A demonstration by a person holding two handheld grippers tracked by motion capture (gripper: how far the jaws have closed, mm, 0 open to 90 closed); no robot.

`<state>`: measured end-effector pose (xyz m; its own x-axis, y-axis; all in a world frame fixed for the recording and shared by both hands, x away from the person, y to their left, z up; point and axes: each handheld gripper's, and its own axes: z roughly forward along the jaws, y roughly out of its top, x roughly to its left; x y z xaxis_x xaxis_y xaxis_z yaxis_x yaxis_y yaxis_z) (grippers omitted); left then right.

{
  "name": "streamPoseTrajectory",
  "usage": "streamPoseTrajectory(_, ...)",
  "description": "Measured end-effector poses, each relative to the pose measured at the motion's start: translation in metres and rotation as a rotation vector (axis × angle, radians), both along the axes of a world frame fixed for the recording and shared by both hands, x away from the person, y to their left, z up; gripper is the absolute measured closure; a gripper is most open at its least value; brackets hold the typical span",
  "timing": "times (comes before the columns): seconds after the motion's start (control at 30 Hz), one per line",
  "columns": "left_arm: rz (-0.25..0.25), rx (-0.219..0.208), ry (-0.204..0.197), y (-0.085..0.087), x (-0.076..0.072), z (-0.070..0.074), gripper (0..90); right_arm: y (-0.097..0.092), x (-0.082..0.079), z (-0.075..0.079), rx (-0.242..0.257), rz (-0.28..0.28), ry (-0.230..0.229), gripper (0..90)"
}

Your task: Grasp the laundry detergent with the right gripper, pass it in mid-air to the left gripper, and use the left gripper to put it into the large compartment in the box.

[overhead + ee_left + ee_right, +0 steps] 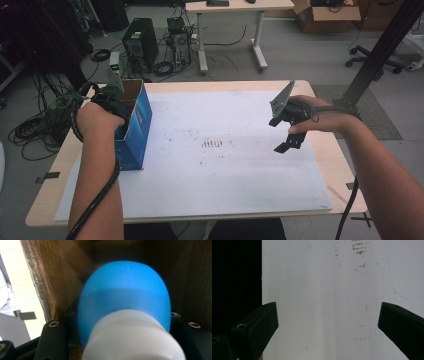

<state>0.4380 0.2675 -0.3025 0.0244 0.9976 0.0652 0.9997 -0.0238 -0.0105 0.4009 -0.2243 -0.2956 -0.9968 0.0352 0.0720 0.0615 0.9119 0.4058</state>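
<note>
- We see the left gripper [116, 97] reaching into the open top of a blue cardboard box [136, 131] that stands upright at the left edge of the wooden table [335, 150], on the left rim of the white sheet [225, 165] covering most of that table.
- In the left gripper view a smooth blue rounded object with a white ribbed collar [126, 302] sits between the two black jaws, pressed close on either side, so we take the left gripper to be clamped on it.
- Brown cardboard walls of the box surround the object in that view; the object is blurred and very near the lens, so we cannot tell what it is.
- From the high view the left jaws and the object are hidden inside the box, behind the left hand [95, 117].
- The right gripper [286, 132] hangs above the sheet near the table's right edge, held by the right hand [320, 120], with its grey three-cornered plate tilted up.
- In the right gripper view its jaws stand wide apart, with nothing between them but the white sheet and its faint brown marks.
- A black cable [97, 200] trails from the left gripper along the forearm toward the near edge.
</note>
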Motion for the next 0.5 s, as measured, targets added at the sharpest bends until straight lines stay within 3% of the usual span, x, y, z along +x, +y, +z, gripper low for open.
streamPoseTrajectory(0.5, 0.005, -0.015, -0.004, -0.0001, -0.0005, 0.0003, 34.2, -0.0014, -0.0004, -0.0008, 0.008, 0.006, 0.000, 3.0)
